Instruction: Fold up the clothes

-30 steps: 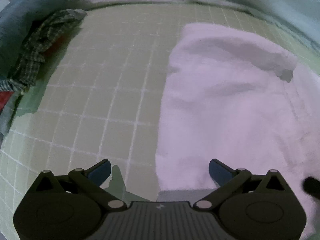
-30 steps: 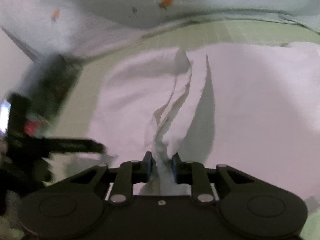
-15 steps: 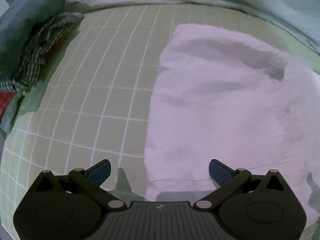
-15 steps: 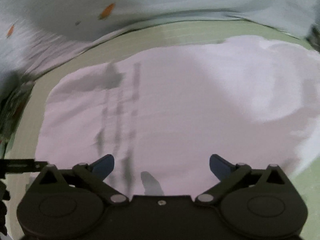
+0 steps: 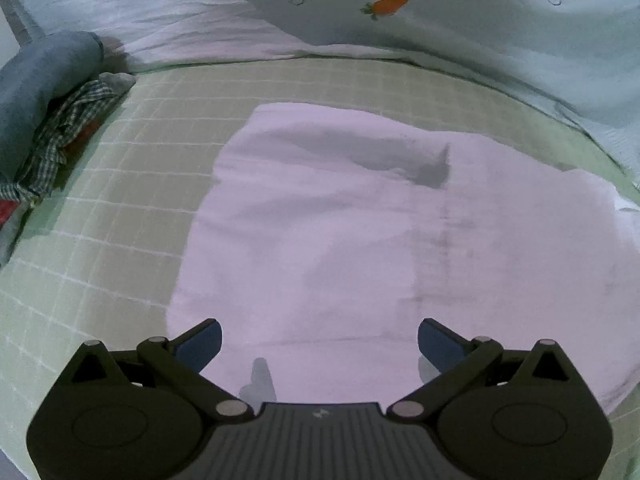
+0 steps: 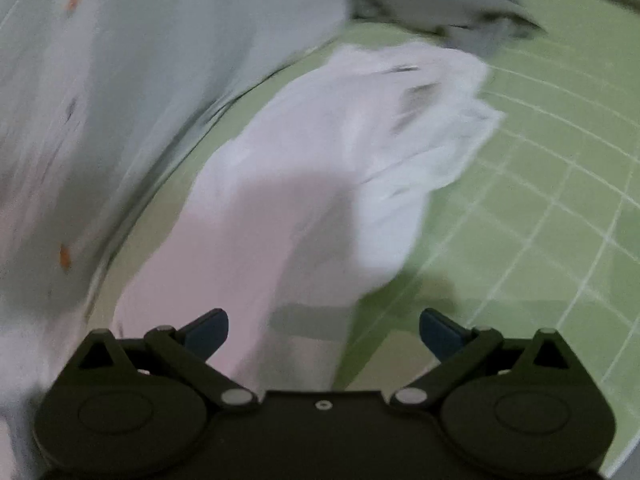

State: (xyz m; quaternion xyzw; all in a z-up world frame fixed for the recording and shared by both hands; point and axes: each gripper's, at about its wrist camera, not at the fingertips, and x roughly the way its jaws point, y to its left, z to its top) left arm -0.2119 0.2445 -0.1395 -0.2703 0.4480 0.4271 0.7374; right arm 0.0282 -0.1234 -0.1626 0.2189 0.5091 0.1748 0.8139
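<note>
From the left wrist view, the left gripper (image 5: 319, 338) hung released, jaws spread wide with nothing between them, above the near edge of the pale pink garment (image 5: 360, 232). That stance probably suited a fresh hold on the hem just ahead of the tips. The garment lay flat on the green checked sheet (image 5: 132, 184), mostly smooth, with one raised crease beyond the jaws. Far to the left of the tongs sat a plaid cloth (image 5: 60, 136) beside a blue roll (image 5: 40, 80).

From the right wrist view, blurred, the right gripper (image 6: 324, 326) was likewise wide and empty. The garment (image 6: 320, 184) stretched ahead and left of its tips, its far end rumpled in folds, likely still needing folding.
</note>
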